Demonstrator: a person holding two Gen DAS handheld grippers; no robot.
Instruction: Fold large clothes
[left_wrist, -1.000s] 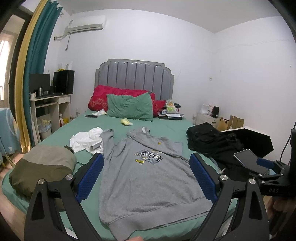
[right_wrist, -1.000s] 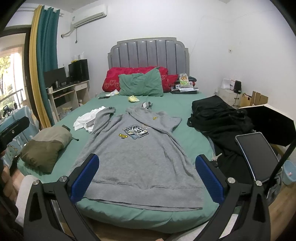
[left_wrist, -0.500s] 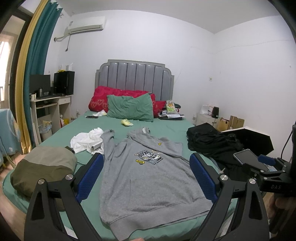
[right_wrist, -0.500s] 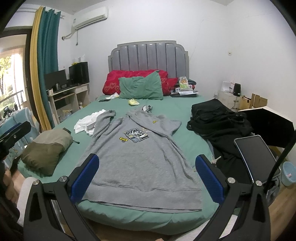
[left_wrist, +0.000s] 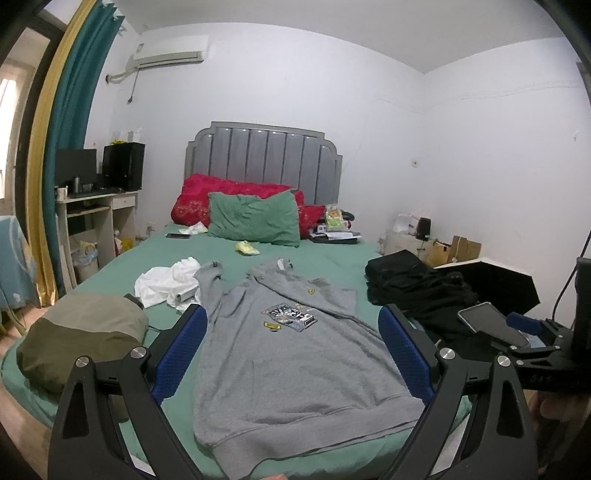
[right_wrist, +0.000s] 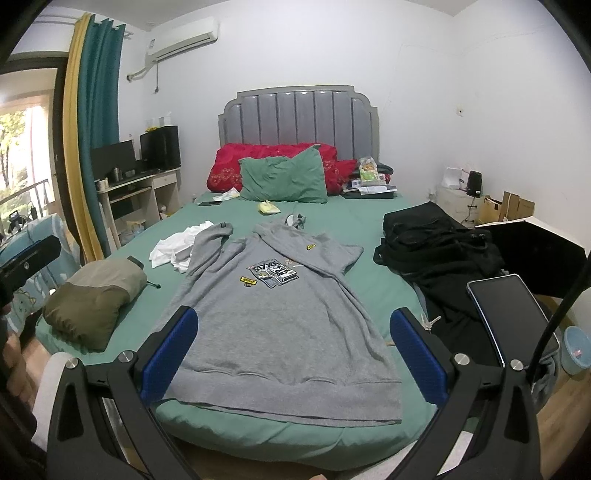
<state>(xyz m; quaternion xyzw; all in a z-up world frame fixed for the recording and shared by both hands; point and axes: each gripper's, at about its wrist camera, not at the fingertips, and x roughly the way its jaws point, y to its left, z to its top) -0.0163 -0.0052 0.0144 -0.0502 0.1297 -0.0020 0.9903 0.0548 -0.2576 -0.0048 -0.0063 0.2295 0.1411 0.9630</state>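
The grey hoodie (right_wrist: 280, 317) lies spread front-up on the green bed (right_wrist: 373, 229), its hem at the near edge and its hood toward the far pillows; the body is smoothed flat, the left sleeve runs up toward the far left and the right sleeve looks tucked in beside the body. By this layout the folding proper has not begun: no side or hem is turned over, so all the folds are left, and only the spreading out seems done. The left gripper (left_wrist: 291, 354) and the right gripper (right_wrist: 293, 350) both hang above the near hem with their blue-padded fingers spread wide, holding nothing and touching no cloth. On the chest sits a patch graphic (right_wrist: 273, 275) with lettering too small to read, a small yellow label (right_wrist: 248, 281) beside it on the left and a small yellow badge (right_wrist: 311, 246) farther up; none is legible. Left of the hoodie lie a crumpled white garment (right_wrist: 177, 247) and an olive bundle (right_wrist: 92, 295); on the right, a heap of black clothes (right_wrist: 436, 240) and a phone (right_wrist: 513, 314) on a mount, its screen dark.
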